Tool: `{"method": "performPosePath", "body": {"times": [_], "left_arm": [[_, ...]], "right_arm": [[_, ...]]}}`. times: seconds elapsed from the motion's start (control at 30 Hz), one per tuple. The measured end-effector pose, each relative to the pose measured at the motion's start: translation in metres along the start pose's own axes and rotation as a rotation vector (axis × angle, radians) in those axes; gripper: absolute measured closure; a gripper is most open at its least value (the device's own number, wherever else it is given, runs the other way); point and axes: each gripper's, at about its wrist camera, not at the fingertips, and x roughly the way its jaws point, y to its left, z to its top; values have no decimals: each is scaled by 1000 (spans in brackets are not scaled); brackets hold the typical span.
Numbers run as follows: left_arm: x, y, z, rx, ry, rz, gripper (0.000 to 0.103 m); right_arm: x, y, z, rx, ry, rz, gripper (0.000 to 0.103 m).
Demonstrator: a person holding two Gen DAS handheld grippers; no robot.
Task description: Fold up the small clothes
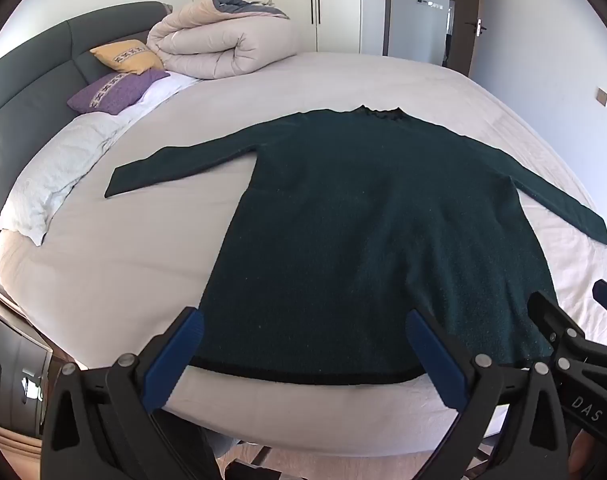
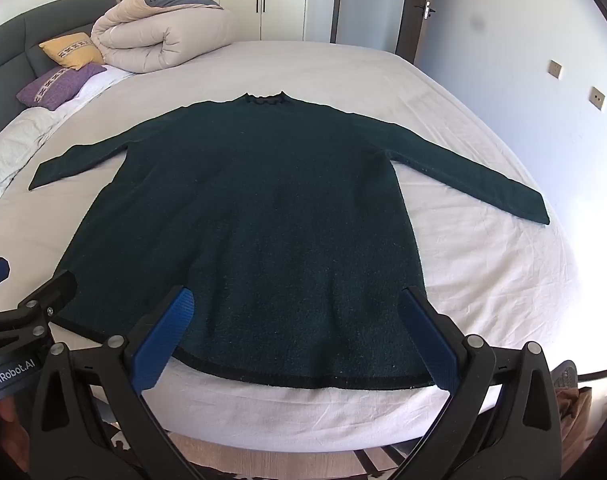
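Note:
A dark green long-sleeved sweater [image 1: 363, 216] lies flat on the white bed [image 1: 143, 248], collar far, black hem near, both sleeves spread out. It also shows in the right wrist view [image 2: 255, 208]. My left gripper [image 1: 303, 334] is open and empty, hovering above the hem at its left part. My right gripper [image 2: 297, 308] is open and empty, hovering above the hem at its right part. The right gripper's body [image 1: 575, 344] shows at the lower right of the left wrist view. The left gripper's body [image 2: 27, 312] shows at the lower left of the right wrist view.
A rolled beige duvet [image 1: 223, 40], a yellow cushion [image 1: 125, 56] and a purple cushion [image 1: 115, 90] lie at the bed's head by the dark headboard [image 1: 27, 80]. A white pillow [image 1: 59, 164] lies left. Wardrobes and a door stand behind. The bed's near edge runs below the hem.

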Motion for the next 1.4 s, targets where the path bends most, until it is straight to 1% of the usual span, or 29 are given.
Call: {"method": "performPosePath", "body": {"times": [0.53,1.4], "left_arm": [[5,1,-6,-1,6,-8,0],[3,2,-3,-2,11,-9,0]], "right_arm": [[0,0,0,-2,-2,-4,0],[1,0,-1,-4,0,-4,0]]}}
